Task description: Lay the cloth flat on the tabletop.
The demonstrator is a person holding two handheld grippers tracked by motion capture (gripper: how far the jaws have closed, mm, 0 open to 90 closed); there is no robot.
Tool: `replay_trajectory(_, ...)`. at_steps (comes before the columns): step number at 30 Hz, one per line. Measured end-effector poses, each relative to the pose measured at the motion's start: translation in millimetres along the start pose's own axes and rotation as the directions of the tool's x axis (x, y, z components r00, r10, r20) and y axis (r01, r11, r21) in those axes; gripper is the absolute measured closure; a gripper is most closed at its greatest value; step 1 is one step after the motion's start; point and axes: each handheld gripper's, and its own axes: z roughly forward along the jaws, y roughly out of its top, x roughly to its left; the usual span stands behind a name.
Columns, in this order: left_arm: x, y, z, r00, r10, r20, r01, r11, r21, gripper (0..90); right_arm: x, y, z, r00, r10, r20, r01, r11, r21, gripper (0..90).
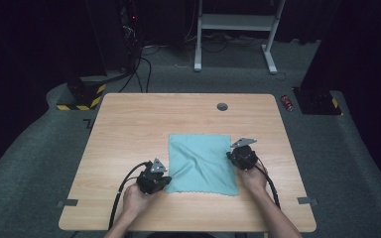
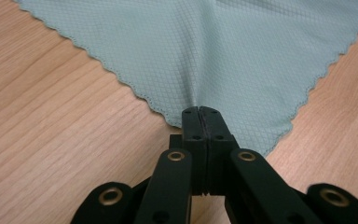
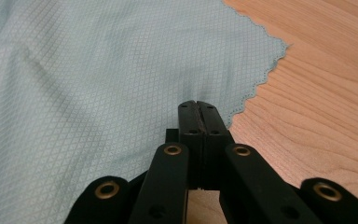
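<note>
Teal cloth (image 1: 202, 162) pinched by both grippers' closed fingers (image 2: 200, 122).

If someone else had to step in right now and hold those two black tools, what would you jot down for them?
Left tool: jaws shut, pinching the near left corner of the teal cloth.
Right tool: jaws shut at the cloth's right edge, near its far corner; it seems to pinch the edge.
Cloth: lies spread on the wooden table, slightly wrinkled, not yet lifted or folded.
Done: both grips look set.
Left: probably lifting and folding; keep both tools shut.
</note>
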Motion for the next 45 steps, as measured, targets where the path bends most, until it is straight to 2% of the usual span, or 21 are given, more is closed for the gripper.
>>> replay_trajectory(7,1.8,-3.9,-2.3,0.9999,-0.008,0.013,0.008,0.9997,0.025,88.7,-2.2,-0.7,-0.2,0.9998,0.018,-0.011,-0.018,1.000,-0.002,89.1)
replay_trajectory(9,2.6,-4.2,-2.3,0.9997,-0.021,0.009,0.021,0.9997,0.015,83.7,-3.6,-1.4,-1.3,0.9993,0.028,-0.024,-0.028,1.000,-0.005,83.4)
replay_trajectory(13,7.2,-2.3,-3.5,0.9981,-0.050,-0.036,0.050,0.9987,-0.009,73.0,-3.1,-6.7,-11.9,0.9983,0.044,-0.039,-0.045,0.999,-0.029,80.4)
replay_trajectory(17,12.2,3.8,-1.0,0.9910,-0.097,-0.092,0.094,0.9946,-0.044,61.8,2.5,-19.4,-26.6,0.9977,0.030,-0.060,-0.033,0.999,-0.042,79.5)
replay_trajectory(21,13.6,10.4,4.8,0.9889,-0.122,-0.086,0.116,0.9911,-0.065,59.0,13.7,-33.7,-42.0,0.9952,0.016,-0.096,-0.022,0.998,-0.059,78.7)
replay_trajectory(24,9.1,12.3,9.4,0.9909,-0.103,-0.086,0.099,0.9934,-0.058,57.1,26.4,-43.1,-51.0,0.9923,-0.019,-0.123,0.011,0.998,-0.067,77.7)
replay_trajectory(27,0.3,9.7,9.0,0.9928,-0.086,-0.083,0.081,0.9951,-0.056,57.8,38.1,-49.7,-57.1,0.9901,-0.055,-0.129,0.047,0.997,-0.069,74.8)
replay_trajectory(29,-8.6,5.2,4.0,0.9943,-0.053,-0.092,0.047,0.9969,-0.062,59.6,43.1,-53.5,-61.3,0.9871,-0.062,-0.147,0.050,0.995,-0.081,74.2)
replay_trajectory(34,-25.2,-9.8,-1.8,0.9963,-0.030,-0.081,0.024,0.9975,-0.067,62.9,54.8,-63.6,-68.3,0.9854,-0.095,-0.142,0.084,0.993,-0.079,74.7)
replay_trajectory(40,-27.1,-12.5,1.0,0.9970,-0.030,-0.072,0.026,0.9981,-0.056,64.0,61.2,-72.7,-65.9,0.9837,-0.109,-0.143,0.103,0.994,-0.048,75.6)
replay_trajectory(45,-31.4,-11.7,1.5,0.9964,-0.006,-0.085,0.003,0.9994,-0.034,57.7,62.4,-76.6,-69.2,0.9824,-0.127,-0.137,0.121,0.991,-0.053,77.7)
